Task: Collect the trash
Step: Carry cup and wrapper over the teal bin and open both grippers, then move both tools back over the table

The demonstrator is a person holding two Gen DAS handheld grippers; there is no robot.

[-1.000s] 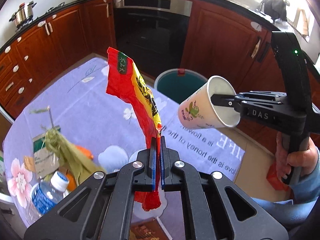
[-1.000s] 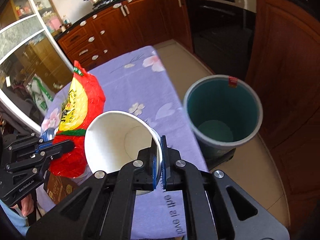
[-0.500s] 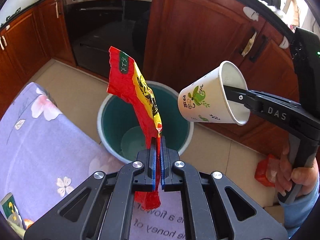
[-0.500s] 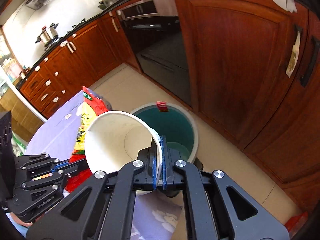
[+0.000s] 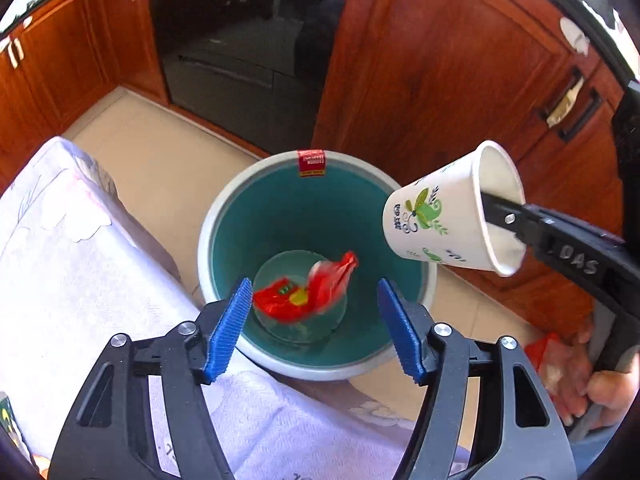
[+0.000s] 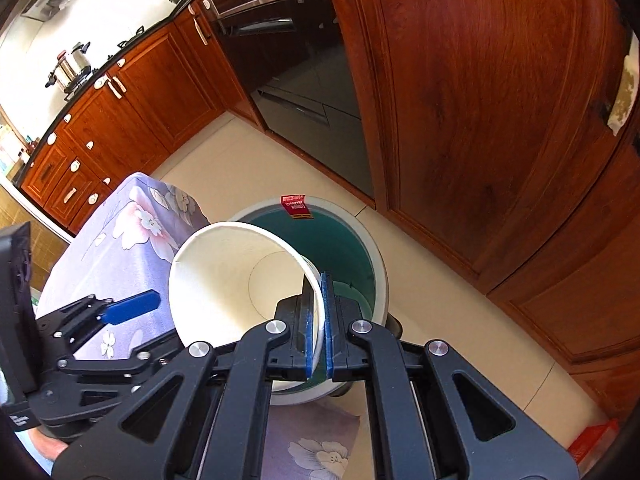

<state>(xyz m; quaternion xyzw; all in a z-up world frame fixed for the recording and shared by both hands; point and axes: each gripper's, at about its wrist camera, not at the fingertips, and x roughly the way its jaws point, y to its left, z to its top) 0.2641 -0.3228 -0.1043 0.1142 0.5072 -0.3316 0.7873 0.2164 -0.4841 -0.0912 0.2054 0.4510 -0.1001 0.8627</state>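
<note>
A: From the left wrist view, what risk is seen?

B: The left gripper (image 5: 314,322) is spread wide and empty above the bin (image 5: 425,280). The red wrapper (image 5: 306,294) is seen blurred low inside the bin. The paper cup (image 5: 448,210) is pinched at its rim by the right gripper (image 5: 502,216), over the bin's right edge; if released there, it could be bounced off the rim onto the floor.

A: And from the right wrist view?

B: The cup wall (image 6: 240,276) is clamped between narrow fingers (image 6: 329,320), tilted over the bin (image 6: 378,276). Nothing is seen inside the cup. The thin wall could be crushed.
</note>
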